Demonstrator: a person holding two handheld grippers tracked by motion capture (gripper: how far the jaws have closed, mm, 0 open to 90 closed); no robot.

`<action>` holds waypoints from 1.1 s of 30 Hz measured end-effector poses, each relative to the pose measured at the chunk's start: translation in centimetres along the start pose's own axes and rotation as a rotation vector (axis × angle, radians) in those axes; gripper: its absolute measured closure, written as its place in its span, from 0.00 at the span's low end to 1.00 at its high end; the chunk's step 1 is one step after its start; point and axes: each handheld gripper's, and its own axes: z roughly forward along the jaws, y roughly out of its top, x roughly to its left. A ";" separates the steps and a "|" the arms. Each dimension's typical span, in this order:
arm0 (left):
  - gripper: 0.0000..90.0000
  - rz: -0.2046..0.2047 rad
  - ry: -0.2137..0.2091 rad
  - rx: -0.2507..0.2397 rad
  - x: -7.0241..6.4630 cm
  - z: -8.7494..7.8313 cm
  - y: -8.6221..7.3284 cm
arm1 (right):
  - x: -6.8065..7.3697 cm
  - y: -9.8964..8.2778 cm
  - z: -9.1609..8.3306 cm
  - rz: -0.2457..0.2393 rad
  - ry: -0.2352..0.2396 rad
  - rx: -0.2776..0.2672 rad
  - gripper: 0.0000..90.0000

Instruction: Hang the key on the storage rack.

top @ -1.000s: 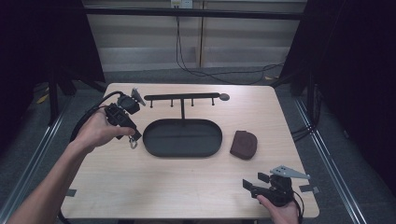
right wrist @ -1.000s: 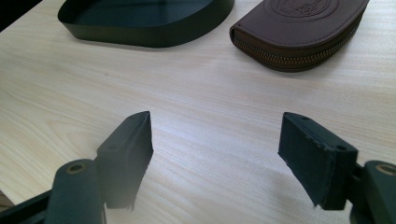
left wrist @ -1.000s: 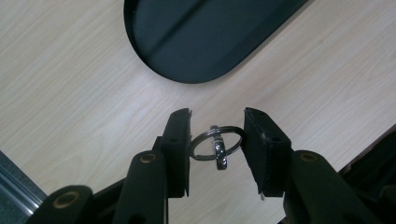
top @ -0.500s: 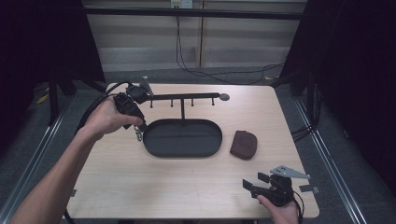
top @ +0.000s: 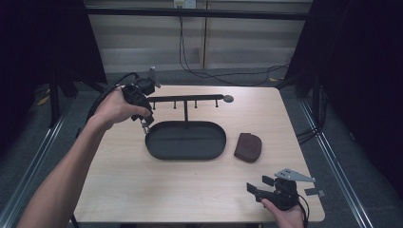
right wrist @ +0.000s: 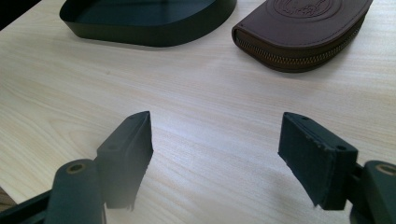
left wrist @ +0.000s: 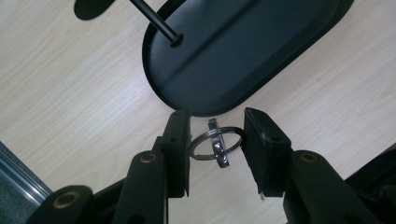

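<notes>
Keys' ring (left wrist: 216, 143) sits pinched in my left claw (left wrist: 217, 140), lifted over the table (top: 142, 190) beside the black tray (top: 185, 140), near its hook rack (top: 190, 99) for hanging. My right claw (right wrist: 215, 154) rests wide, empty, near the brown pouch (right wrist: 303, 32).

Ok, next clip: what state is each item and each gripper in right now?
Left gripper: shut on the key ring, lifted beside the rack.
Key ring: clamped between the pads, small clip hanging through it.
Right gripper: open, nothing between its jaws, low over the table.
Black oval tray: holds nothing but its post.
Hook rack: upright, pegs bare.
Brown zip pouch: zipped, lying flat.
</notes>
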 end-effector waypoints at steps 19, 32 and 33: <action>0.70 -0.052 0.012 -0.012 1.3 0.1 2.1 | 0.0 0.0 0.1 -0.006 -0.002 0.006 0.29; 0.70 -0.060 0.013 -0.021 1.8 0.4 3.0 | 0.0 0.0 0.1 -0.003 0.003 0.008 0.29; 0.70 -0.061 0.013 -0.017 1.8 0.6 3.0 | 0.0 0.0 0.1 -0.002 0.002 0.008 0.28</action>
